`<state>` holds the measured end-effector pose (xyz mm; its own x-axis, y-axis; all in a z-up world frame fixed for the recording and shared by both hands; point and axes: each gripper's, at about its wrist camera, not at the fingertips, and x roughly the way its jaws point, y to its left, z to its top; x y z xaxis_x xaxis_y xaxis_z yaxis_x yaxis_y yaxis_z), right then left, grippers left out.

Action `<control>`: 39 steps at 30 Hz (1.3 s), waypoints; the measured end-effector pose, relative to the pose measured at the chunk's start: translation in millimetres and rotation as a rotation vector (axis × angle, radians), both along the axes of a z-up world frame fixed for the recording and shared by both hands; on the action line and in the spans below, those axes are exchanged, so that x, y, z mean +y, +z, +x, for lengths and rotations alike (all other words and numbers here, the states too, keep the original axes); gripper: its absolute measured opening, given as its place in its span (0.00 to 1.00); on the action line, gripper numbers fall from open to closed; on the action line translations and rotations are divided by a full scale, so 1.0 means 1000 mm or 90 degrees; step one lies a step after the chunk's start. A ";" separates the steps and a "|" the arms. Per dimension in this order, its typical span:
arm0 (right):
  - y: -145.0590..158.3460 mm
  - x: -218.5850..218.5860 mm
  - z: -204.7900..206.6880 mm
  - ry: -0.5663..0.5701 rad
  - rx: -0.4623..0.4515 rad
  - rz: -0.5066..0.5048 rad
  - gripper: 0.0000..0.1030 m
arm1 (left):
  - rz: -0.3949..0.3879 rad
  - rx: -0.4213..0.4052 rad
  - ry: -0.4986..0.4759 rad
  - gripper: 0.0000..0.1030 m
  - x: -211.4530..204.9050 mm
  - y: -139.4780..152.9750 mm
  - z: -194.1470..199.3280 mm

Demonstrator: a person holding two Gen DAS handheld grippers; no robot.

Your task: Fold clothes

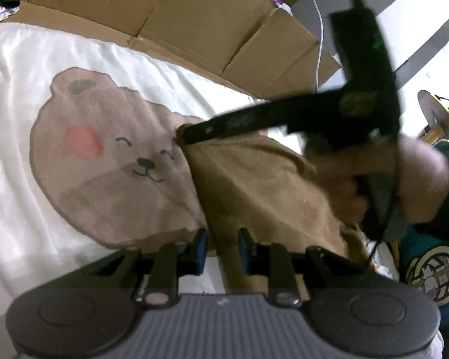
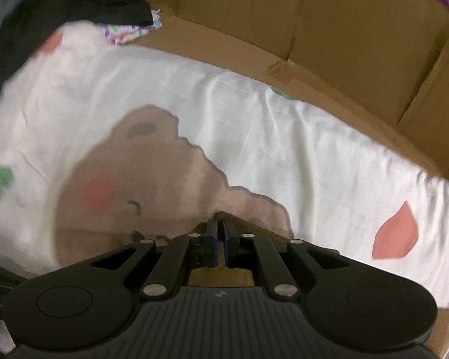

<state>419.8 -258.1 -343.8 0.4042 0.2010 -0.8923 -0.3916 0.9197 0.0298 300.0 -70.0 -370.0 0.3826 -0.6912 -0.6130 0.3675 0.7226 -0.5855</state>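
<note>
On the cream bedsheet [image 1: 18, 137] with its printed bear [image 1: 104, 155], boxed in at the far side by flattened cardboard [image 1: 194, 18], lies the brown garment [image 1: 254, 185] I am folding. My right gripper [image 2: 220, 236] has its jaws nearly closed, pinching a corner of that brown cloth; from my left camera I can see that corner lifted and drawn toward the bear's face, the fabric hanging taut and slanting down from the pinch. My left gripper [image 1: 223, 248] sits low at the near edge of the garment with its jaws a modest way apart. The brown cloth runs just ahead of and between the tips, but I cannot see the pads pressing on it, so I take that side as not gripping. My right hand [image 1: 374, 179] is wrapped around its handle, blurred.

I judge this to be the middle of a fold: one corner is raised and being carried over the rest of the piece. The next move calls for me to bring that corner across and lay it flat on the cloth below, keeping the edge straight, while my left side steadies the near hem so the garment does not slide on the slick sheet. Letting go too early would leave a bunched, crooked crease.
</note>
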 end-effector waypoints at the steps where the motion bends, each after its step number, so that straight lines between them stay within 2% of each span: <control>1: 0.012 -0.007 0.001 -0.005 0.001 0.016 0.09 | 0.000 -0.003 0.002 0.22 0.000 0.001 0.000; 7: 0.070 -0.054 -0.009 -0.011 -0.038 -0.006 0.10 | 0.015 -0.011 -0.002 0.22 -0.005 0.001 -0.003; 9: 0.076 -0.075 -0.013 -0.033 -0.053 -0.024 0.27 | 0.023 -0.016 -0.005 0.22 -0.008 0.001 -0.004; 10: 0.078 -0.086 -0.016 -0.046 -0.062 -0.034 0.39 | 0.025 -0.018 -0.007 0.22 -0.009 0.001 -0.004; 11: 0.079 -0.097 -0.018 -0.060 -0.069 -0.041 0.40 | 0.026 -0.020 -0.007 0.22 -0.010 0.001 -0.004; 13: 0.071 -0.117 -0.021 -0.090 -0.062 -0.038 0.40 | 0.028 -0.023 -0.006 0.22 -0.009 0.001 -0.004; 16: 0.051 -0.129 -0.024 -0.097 -0.036 -0.030 0.40 | 0.030 -0.025 -0.004 0.22 -0.009 0.000 -0.003; 22: 0.012 -0.111 -0.019 -0.067 -0.016 -0.067 0.40 | 0.030 -0.015 -0.002 0.22 -0.008 -0.003 -0.001; 26: -0.002 -0.109 -0.006 -0.092 -0.014 -0.083 0.40 | 0.031 -0.010 -0.007 0.22 -0.010 -0.005 0.000; 28: 0.001 -0.120 -0.001 -0.121 -0.010 -0.067 0.40 | 0.029 -0.008 -0.008 0.22 -0.009 -0.006 0.001; 32: 0.025 -0.163 0.008 -0.208 0.003 0.008 0.40 | 0.025 -0.006 -0.006 0.22 -0.009 -0.005 0.002; 35: 0.047 -0.196 0.006 -0.263 -0.005 0.022 0.40 | 0.023 -0.007 -0.004 0.22 -0.008 -0.005 0.002; 39: 0.073 -0.224 -0.011 -0.301 0.001 0.025 0.40 | 0.026 -0.012 -0.004 0.22 -0.009 -0.005 0.001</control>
<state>409.2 -482.6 -270.6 0.4582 0.0292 -0.8883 0.0691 0.9953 0.0684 300.6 -78.6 -374.8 0.3905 -0.6686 -0.6328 0.3829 0.7431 -0.5488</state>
